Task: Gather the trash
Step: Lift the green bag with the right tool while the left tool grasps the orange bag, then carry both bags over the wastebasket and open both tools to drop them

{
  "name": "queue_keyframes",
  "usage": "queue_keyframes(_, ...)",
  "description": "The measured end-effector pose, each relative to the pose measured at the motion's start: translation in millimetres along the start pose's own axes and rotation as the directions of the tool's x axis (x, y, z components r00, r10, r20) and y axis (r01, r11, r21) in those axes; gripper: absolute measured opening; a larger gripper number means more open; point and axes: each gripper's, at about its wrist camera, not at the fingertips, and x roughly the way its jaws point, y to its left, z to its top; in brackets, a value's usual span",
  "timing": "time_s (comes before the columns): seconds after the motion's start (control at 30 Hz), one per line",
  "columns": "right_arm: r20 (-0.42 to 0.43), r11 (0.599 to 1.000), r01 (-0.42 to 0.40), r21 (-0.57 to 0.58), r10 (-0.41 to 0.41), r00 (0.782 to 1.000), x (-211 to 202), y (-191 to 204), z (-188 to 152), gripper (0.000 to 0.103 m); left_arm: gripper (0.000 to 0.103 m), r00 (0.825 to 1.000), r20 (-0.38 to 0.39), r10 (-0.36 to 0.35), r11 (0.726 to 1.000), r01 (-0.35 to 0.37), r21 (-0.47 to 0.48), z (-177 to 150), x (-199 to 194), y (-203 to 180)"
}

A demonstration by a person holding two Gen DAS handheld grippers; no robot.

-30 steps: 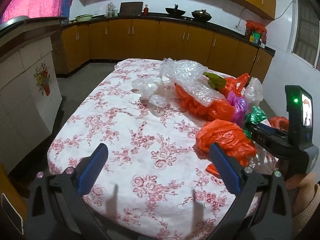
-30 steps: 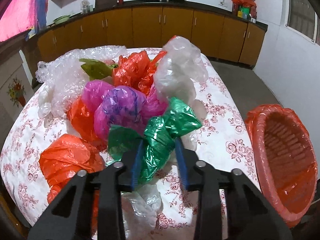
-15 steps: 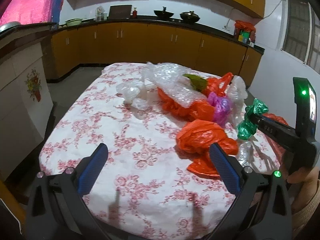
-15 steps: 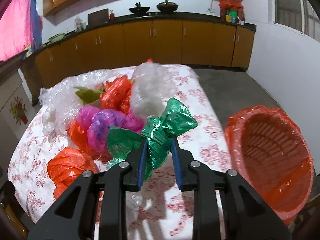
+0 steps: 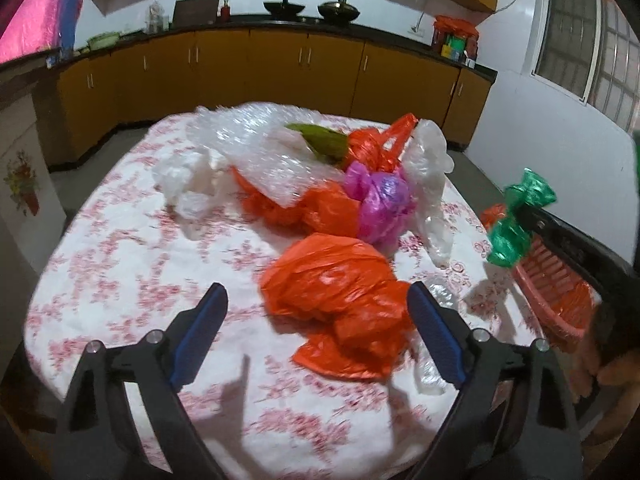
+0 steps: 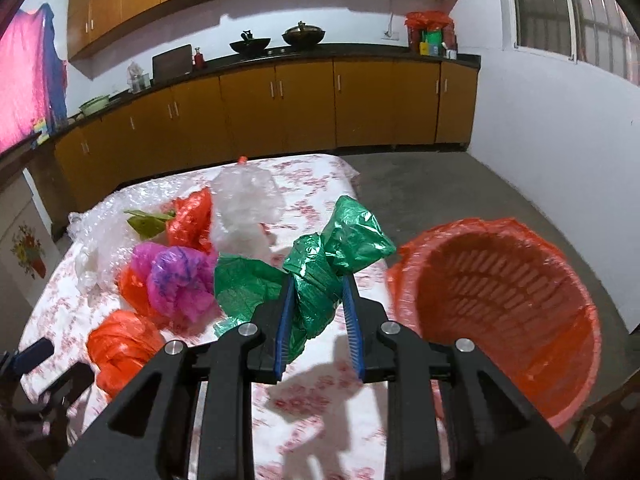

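- Left wrist view: the left claw [image 5: 316,332] stands wide, its jaws having just narrowed a little, straddling the orange bag [image 5: 336,292] on the bench [image 5: 132,264] without pressing it.
- Right wrist view: the right claw [image 6: 318,320] pinches the green bag [image 6: 320,268], lifted beside the orange basket [image 6: 500,300].

Orange kitchen cabinets [image 6: 304,108], white walls [image 6: 552,128], barred window [image 5: 568,32], grey floor [image 6: 448,188]

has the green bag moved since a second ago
Yes. The right gripper, shut on the green bag, has lifted it off the pile of bags and carried it toward the orange basket beside the table.
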Motion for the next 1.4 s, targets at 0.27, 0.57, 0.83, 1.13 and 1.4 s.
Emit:
queue_keyframes(0.27, -0.036, 1.0, 0.03, 0.004, -0.03, 0.999, -3.7, -18.5, -14.3, 0.025, 0.088, 0.993, -0.108, 0.044, 0.999, -0.045, -0.007, 4.2, 43.2, -10.2)
queue_keyframes(0.57, -0.041, 1.0, 0.022, 0.0, -0.022, 0.999, -7.3, -18.5, -18.1, 0.025, 0.071, 0.984, -0.18, -0.002, 0.998, -0.008, -0.057, -6.9, 58.7, -5.6)
queue_keyframes(0.83, -0.026, 1.0, 0.025, -0.015, -0.026, 0.999, -15.1, -18.3, -18.2, 0.025, 0.033, 0.989, -0.145, -0.017, 0.998, 0.009, -0.056, -10.2, 45.3, 0.3)
queue_keyframes(1.13, 0.0, 1.0, 0.011, -0.015, -0.011, 1.0, -30.8, -22.4, -16.9, 0.025, 0.031, 0.996, -0.095, 0.003, 0.999, -0.007, -0.046, -1.7, 13.2, 24.0)
queue_keyframes(1.4, 0.022, 0.998, 0.067, 0.016, -0.068, 0.997, -51.6, -53.5, -14.7, 0.025, 0.031, 0.993, -0.04, -0.114, 0.993, 0.115, 0.02, 28.4, -13.3, -18.0)
